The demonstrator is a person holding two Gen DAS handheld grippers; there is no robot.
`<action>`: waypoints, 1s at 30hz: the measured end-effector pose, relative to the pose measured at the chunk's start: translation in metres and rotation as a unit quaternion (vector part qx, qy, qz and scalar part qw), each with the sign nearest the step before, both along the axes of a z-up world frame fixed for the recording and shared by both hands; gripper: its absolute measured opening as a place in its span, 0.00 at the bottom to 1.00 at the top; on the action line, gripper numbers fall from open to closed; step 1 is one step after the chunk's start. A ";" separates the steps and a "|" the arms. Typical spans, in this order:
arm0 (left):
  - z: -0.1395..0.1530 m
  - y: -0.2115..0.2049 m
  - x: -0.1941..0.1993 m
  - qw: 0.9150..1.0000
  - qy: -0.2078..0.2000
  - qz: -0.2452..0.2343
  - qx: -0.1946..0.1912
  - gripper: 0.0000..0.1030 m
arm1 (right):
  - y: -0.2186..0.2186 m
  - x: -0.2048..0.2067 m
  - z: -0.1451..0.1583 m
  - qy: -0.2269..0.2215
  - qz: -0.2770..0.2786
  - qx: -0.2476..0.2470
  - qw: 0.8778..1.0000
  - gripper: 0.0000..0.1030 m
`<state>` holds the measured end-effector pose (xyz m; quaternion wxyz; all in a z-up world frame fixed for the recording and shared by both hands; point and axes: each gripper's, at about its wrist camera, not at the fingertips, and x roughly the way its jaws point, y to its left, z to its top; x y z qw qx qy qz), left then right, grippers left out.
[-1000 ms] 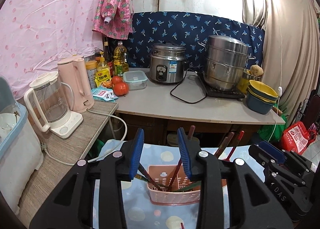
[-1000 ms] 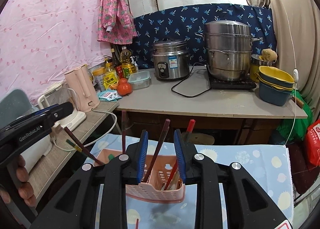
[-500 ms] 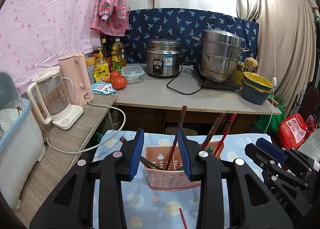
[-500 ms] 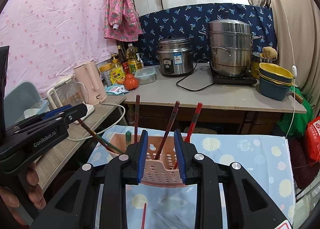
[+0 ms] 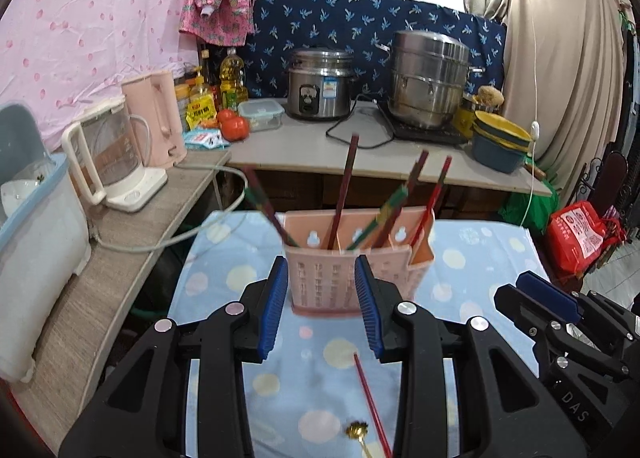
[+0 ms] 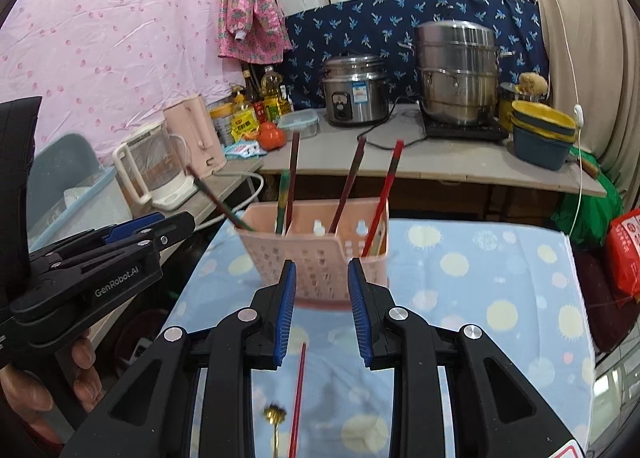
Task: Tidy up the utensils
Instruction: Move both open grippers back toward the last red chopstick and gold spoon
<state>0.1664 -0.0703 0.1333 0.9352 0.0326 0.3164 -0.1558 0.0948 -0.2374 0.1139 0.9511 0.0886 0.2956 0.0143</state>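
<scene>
A pink slotted utensil basket [image 5: 328, 278] [image 6: 316, 258] stands on the blue spotted cloth [image 5: 472, 258], just past both grippers' fingertips. Several chopsticks [image 5: 345, 193] [image 6: 352, 185] stick up out of it, red, dark brown and green-banded. One red chopstick [image 5: 372, 406] [image 6: 298, 398] and a small gold spoon [image 5: 357, 430] [image 6: 274, 416] lie on the cloth, under and between the fingers. My left gripper [image 5: 322, 300] is open with nothing held; its side shows in the right wrist view [image 6: 120, 250]. My right gripper [image 6: 322, 306] is also open and empty.
Left of the cloth runs a wooden counter with a glass kettle [image 5: 108, 153] and a pink kettle [image 5: 154, 117]. Behind, a grey worktop [image 5: 304, 149] carries a rice cooker [image 5: 320, 83], steamer pot [image 5: 430, 77], stacked bowls [image 5: 500, 141], bottles and tomatoes. A hand [image 6: 40, 382] holds the left gripper.
Both grippers have drawn back from the basket, which now sits ahead of the fingertips. The red chopstick and gold spoon on the cloth have come into view.
</scene>
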 end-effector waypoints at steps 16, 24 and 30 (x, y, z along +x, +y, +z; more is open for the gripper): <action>-0.104 0.022 -0.068 0.993 0.113 -0.002 0.029 0.32 | 0.039 -0.085 -0.099 0.106 0.020 -0.007 0.994 0.26; -0.144 0.033 -0.094 0.986 0.158 -0.001 0.046 0.32 | 0.054 -0.110 -0.146 0.159 0.027 0.005 0.987 0.26; -0.159 0.041 -0.106 0.983 0.175 0.003 0.052 0.32 | 0.059 -0.116 -0.161 0.177 0.029 0.010 0.984 0.26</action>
